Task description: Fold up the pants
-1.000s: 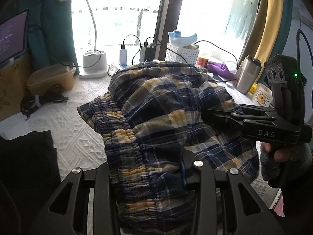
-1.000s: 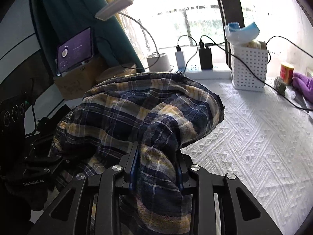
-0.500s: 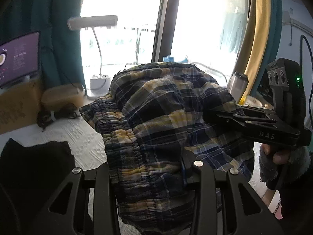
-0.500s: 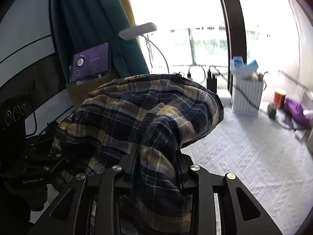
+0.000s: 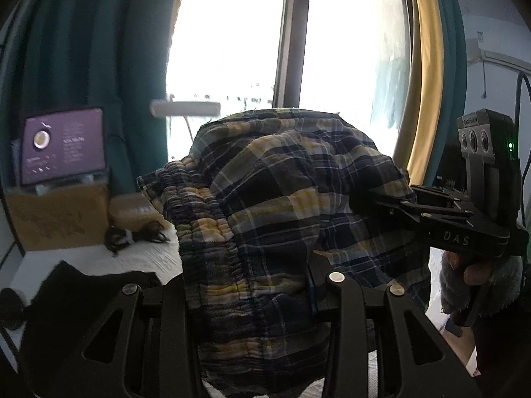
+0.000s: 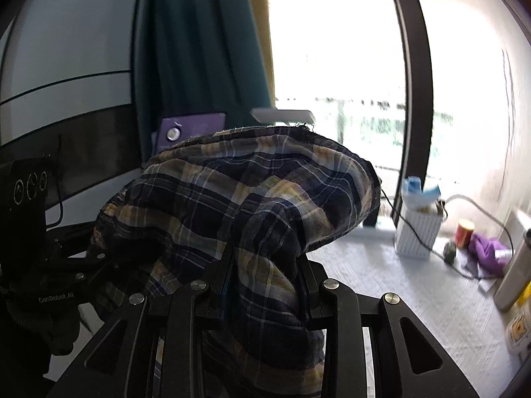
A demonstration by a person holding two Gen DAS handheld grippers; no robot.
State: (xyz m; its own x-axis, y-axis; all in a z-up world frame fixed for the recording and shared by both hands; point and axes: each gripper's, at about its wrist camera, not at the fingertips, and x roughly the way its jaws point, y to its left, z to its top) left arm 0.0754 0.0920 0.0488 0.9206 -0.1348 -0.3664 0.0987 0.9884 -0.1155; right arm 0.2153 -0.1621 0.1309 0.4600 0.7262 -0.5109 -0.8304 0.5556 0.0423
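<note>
Room: a tall window (image 5: 348,49) fills the far wall, with a teal curtain (image 6: 199,49) to one side and a yellow one (image 5: 428,66) to the other. Glare washes out the view beyond.

Surface: a tabletop (image 6: 398,298) under a white textured cover runs up to the window. Along its far edge stand a white basket (image 6: 418,232), a red tin (image 6: 464,229) and a purple cloth (image 6: 488,248); a metal flask (image 6: 517,272) sits at the right edge. At the left far corner a cardboard box (image 5: 59,219) carries a purple screen (image 5: 63,146). A dark garment (image 5: 76,298) lies at the near left edge.

Task item: the plaid pants (image 5: 282,205) hang bunched in the air above the tabletop, between the two tools. Judged purpose: held clear so the fabric can drop straight before being laid out for folding.

Tools: the left gripper (image 5: 252,285) is clamped on the elastic waistband; the right gripper (image 6: 265,275) is clamped on a gathered fold of the plaid. A gloved hand (image 5: 474,282) carries the right one
</note>
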